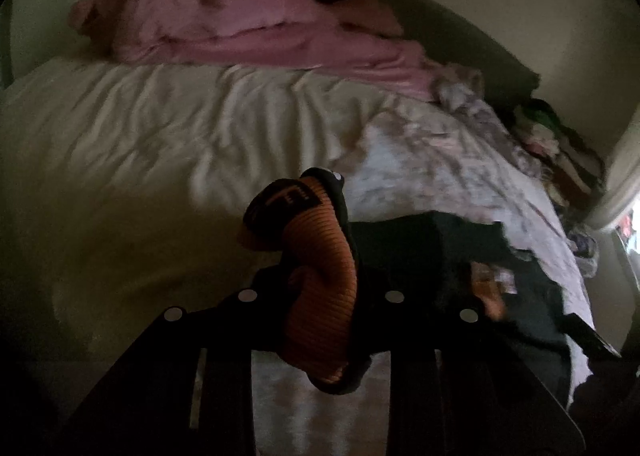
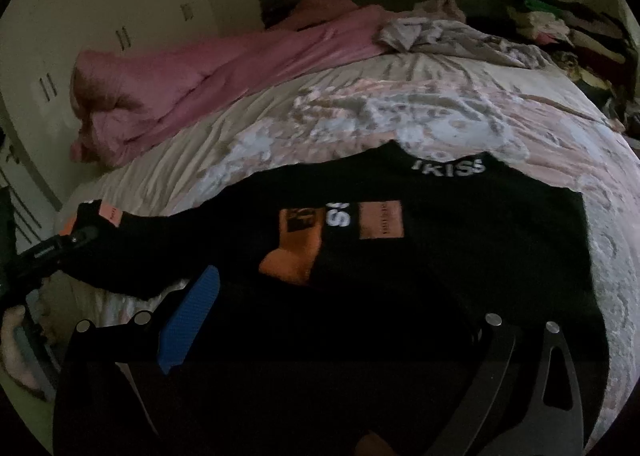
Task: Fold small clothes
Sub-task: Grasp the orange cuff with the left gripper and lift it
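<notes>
Orange ribbed fabric with black trim, a sock (image 1: 320,276), is pinched in the left tool (image 1: 320,296), whose jaws are closed on it; the sock's cuff sticks up above the bed (image 1: 120,143). The right tool (image 2: 340,336) sits low over a dark pile of small clothes (image 2: 460,240); only one blue pad (image 2: 192,320) shows clearly, and I cannot tell whether its jaws are closed on the black fabric that covers them. On that pile white letters read "KISS" (image 2: 450,168), and a second, partly folded print shows "SS". One orange sock (image 2: 294,256) lies among the black pieces. Beyond, one pink blanket (image 2: 208,79) is bunched along the bed, over a floral sheet (image 2: 400,111).
</notes>
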